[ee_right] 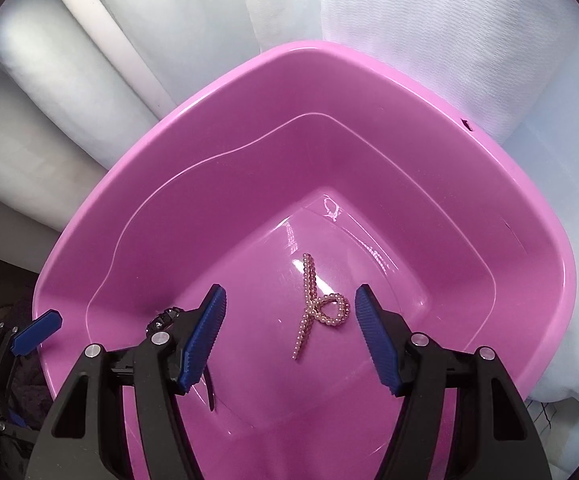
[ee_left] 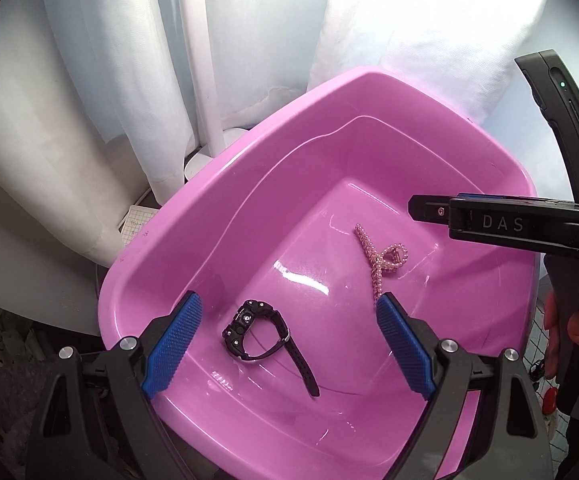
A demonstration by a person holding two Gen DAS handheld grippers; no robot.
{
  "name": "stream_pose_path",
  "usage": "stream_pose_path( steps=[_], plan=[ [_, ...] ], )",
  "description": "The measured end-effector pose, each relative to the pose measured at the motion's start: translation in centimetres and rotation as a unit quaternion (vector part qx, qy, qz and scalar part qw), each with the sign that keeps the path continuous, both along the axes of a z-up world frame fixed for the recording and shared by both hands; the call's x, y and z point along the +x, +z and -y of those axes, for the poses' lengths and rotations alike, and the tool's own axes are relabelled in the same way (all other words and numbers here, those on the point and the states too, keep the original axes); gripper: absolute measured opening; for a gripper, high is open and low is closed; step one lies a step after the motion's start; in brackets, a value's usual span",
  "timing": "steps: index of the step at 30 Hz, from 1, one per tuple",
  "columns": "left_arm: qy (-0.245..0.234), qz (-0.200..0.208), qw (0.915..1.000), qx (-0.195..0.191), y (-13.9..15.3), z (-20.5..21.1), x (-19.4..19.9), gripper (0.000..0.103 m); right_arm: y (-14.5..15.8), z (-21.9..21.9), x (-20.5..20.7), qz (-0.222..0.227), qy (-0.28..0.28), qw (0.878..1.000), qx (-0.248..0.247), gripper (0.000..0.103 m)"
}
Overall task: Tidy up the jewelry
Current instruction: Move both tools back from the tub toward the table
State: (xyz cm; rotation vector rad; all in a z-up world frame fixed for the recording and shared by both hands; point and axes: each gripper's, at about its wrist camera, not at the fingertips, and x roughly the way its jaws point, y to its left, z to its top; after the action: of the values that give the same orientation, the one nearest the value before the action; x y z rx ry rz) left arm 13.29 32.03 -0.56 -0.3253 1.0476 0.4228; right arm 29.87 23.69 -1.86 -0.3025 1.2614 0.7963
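Where it lies looped, the pearl bracelet (ee_right: 317,308) gleams pale pink.

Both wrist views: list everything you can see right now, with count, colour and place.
Basin: one, pink, fills both views.
Watch: one, black, basin floor, between the left gripper's open fingers.
Bracelet: one, pink pearl, looped, basin floor, beyond the watch.
Curtains: white, behind the basin.
Pole: one, white, among the curtains.
Left gripper: black, blue pads, open above the watch.
Right gripper: black, blue pads, open above the bracelet.
Hand: one, holding the right gripper's handle.
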Motion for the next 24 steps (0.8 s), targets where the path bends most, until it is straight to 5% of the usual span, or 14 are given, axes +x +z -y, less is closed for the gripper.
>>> stream_pose_path(
  steps=[5,14,24],
  plan=[
    [0.016,0.045,0.9975,-0.053,0.9,-0.5,-1.9,0.091,2.0,1.7,-1.1,0.007,-0.014,0.999,0.046,0.064],
    [0.012,0.087,0.9961,-0.001,3.7,2.1,-4.5,0.093,6.2,7.8,-5.8,0.05,-0.055,0.99,0.116,0.068],
    [-0.051,0.11,0.9921,0.03,5.1,10.5,-7.1,0.095,6.7,21.4,-12.7,0.079,-0.144,0.978,0.126,0.068]
  ],
)
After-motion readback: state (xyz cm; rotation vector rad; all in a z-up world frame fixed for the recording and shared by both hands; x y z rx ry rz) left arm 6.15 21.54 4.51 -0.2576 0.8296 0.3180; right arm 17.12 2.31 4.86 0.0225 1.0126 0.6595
